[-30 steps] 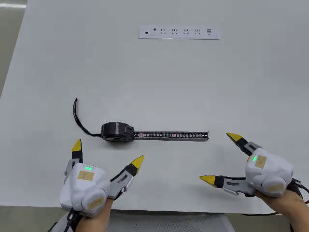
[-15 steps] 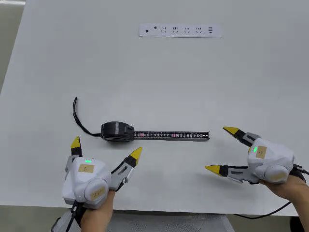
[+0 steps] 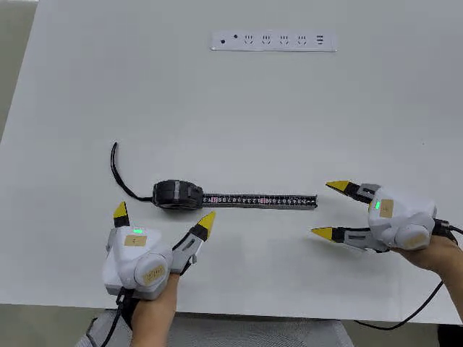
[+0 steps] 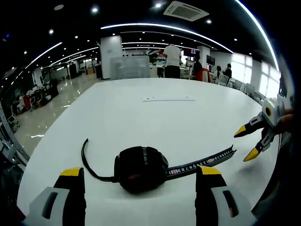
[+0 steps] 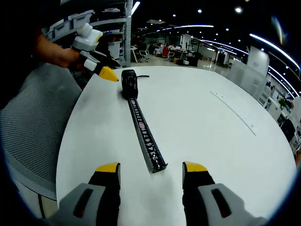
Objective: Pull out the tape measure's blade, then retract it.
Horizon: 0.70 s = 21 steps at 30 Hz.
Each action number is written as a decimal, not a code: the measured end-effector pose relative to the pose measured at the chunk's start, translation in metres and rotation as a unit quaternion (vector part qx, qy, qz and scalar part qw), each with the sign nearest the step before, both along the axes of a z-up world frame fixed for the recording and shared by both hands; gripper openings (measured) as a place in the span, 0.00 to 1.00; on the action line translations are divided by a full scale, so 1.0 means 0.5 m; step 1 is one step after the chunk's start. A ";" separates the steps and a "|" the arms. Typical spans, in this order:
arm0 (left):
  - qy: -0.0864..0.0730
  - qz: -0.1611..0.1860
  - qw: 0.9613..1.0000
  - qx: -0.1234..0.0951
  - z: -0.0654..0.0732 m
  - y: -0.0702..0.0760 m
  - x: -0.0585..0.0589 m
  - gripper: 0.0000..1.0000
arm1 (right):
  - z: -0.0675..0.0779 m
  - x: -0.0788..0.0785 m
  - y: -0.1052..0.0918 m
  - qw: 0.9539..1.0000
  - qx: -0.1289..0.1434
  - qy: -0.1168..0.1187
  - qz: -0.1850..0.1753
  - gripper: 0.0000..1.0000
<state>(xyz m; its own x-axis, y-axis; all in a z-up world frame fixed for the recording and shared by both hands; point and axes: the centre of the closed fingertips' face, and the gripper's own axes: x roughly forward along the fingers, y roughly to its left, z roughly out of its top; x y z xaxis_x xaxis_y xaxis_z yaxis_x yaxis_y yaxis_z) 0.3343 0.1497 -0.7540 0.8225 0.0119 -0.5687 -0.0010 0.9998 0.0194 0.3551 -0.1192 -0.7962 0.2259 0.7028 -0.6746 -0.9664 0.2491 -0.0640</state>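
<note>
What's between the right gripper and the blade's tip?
Only bare table, seen in the head view; the open right gripper is just short of the blade tip.

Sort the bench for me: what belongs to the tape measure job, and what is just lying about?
For the job:
tape measure, its blade out flat on the table
left gripper, open, near the tape measure
right gripper, open, near the blade's tip

Lying about:
power strip, at the far side of the table
</note>
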 end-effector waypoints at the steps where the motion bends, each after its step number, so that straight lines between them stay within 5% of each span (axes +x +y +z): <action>1: 0.001 0.001 1.000 0.000 -0.002 0.000 0.002 0.95 | -0.002 0.001 0.001 1.000 -0.001 0.000 0.005 0.50; 21: 0.030 0.016 0.999 -0.014 -0.057 -0.004 0.039 0.87 | -0.049 0.029 0.005 0.997 -0.036 0.011 0.060 0.25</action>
